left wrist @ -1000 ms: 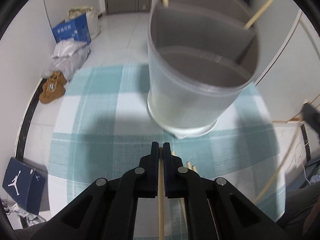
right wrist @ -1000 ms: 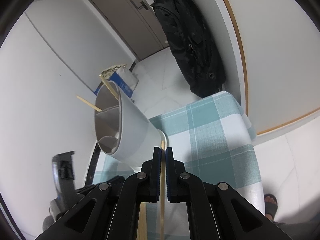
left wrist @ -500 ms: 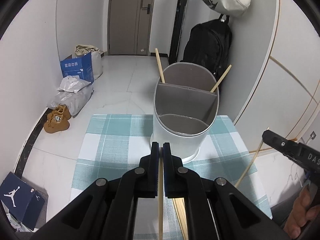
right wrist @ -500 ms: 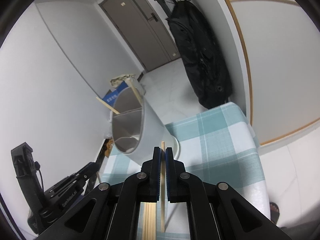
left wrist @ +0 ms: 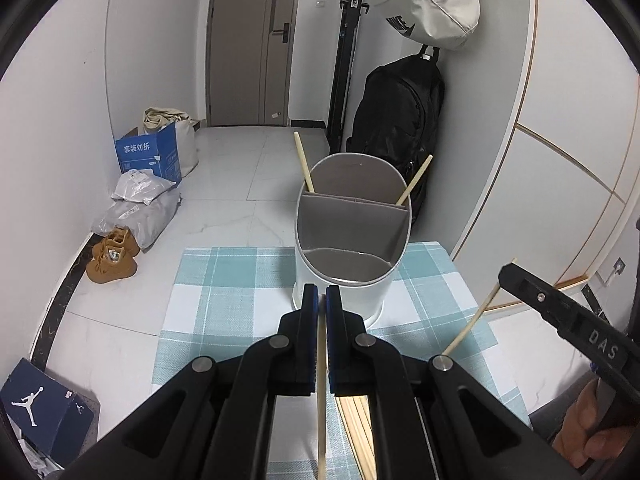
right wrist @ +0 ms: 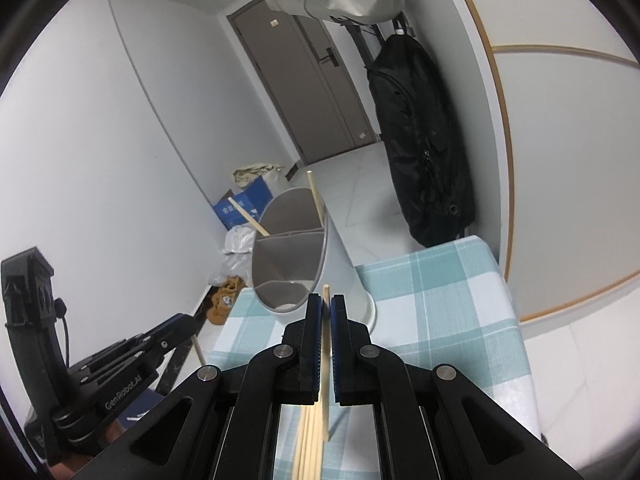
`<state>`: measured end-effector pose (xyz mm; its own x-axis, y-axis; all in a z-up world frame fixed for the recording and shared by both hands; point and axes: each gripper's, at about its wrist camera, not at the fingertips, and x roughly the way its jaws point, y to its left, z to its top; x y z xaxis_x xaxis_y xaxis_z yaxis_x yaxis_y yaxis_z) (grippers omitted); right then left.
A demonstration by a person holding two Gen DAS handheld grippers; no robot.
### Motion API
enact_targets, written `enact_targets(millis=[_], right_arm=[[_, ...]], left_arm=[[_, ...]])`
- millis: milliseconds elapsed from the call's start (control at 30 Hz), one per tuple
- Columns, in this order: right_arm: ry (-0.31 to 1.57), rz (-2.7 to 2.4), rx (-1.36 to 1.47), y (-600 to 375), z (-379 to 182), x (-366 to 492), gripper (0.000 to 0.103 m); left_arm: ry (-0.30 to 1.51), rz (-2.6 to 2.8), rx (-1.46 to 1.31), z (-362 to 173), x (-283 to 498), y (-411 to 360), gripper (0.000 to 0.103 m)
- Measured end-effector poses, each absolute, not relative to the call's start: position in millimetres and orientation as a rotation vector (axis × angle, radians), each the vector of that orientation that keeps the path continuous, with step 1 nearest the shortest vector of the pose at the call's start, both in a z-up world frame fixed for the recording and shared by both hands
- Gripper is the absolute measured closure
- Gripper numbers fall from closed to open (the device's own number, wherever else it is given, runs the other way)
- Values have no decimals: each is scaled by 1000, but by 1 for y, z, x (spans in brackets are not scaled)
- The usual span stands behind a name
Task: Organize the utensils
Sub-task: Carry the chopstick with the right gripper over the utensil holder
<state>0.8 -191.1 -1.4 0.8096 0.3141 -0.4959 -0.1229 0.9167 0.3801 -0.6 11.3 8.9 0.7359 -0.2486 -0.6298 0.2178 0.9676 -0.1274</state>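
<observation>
The room is a hallway with white walls, a pale tile floor and a brown door at the far end. A black backpack hangs on the right wall under a cream bag. On the floor by the left wall sit a blue cardboard box, some gray plastic bags, a pair of tan shoes and a dark blue shoe box.

The desk has a cloth with blue-green and white squares. On it, toward the far edge, stands a white utensil holder. It is upright, gray inside, and split into parts by a wall. Two wooden chopsticks stand in the back part. One chopstick leans to the left and the other chopstick leans to the right, both with their tips up.

The left hand-held gripper is closed tight on a single chopstick. That stick runs straight along the fingers, pointing toward the holder (its front end hides between the pads). A loose bundle of chopsticks lies flat on the cloth under the gripper, lined up the same way.

The right hand-held gripper is also closed tight on one held chopstick. Its tip pokes out a little past the pads, toward the holder. In the left view this stick slants up and to the right, above the cloth.
</observation>
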Motion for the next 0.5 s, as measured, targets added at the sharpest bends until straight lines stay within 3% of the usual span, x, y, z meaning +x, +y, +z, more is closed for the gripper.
enact_targets(millis=[500], right_arm=[[511, 235, 336, -194, 18, 6, 100]], left_arm=[[677, -272, -50, 40, 10, 10, 103]])
